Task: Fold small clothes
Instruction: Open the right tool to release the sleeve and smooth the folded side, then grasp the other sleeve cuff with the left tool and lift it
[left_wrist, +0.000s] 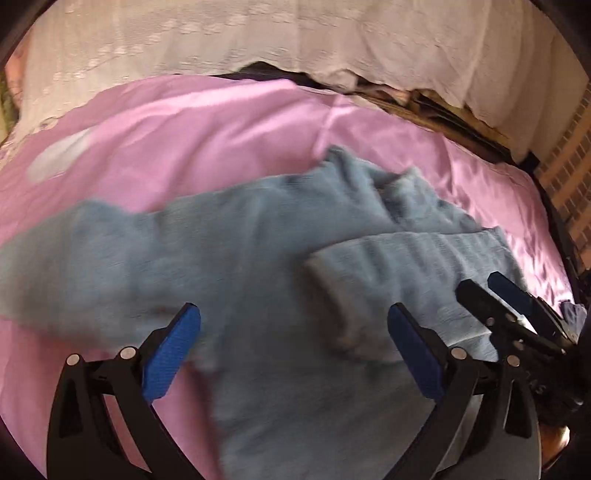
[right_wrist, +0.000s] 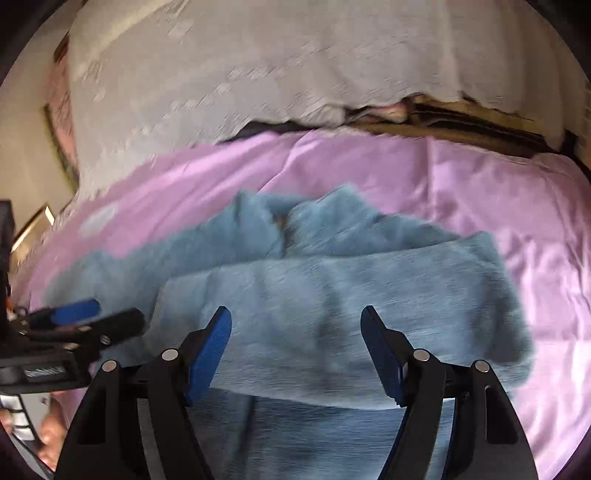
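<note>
A fuzzy light-blue sweater (left_wrist: 229, 258) lies spread on a pink sheet (left_wrist: 184, 122). One sleeve (left_wrist: 406, 251) is folded across its body, with the cuff end near the middle. My left gripper (left_wrist: 293, 312) hovers open just above the sweater, and nothing sits between its blue pads. At the right edge of the left wrist view, my right gripper (left_wrist: 480, 282) reaches over the folded sleeve. In the right wrist view the right gripper (right_wrist: 295, 314) stands open over the sweater (right_wrist: 332, 295), its pads clear of the cloth. The left gripper (right_wrist: 118, 310) shows at the left, over the sweater's edge.
A white embroidered cloth (left_wrist: 295, 40) covers the back, beyond the pink sheet (right_wrist: 480, 206). Between them a dark gap (left_wrist: 424, 107) shows striped fabric. A brick-patterned surface (left_wrist: 569, 177) rises at the far right. A hand (right_wrist: 51, 428) holds the left tool.
</note>
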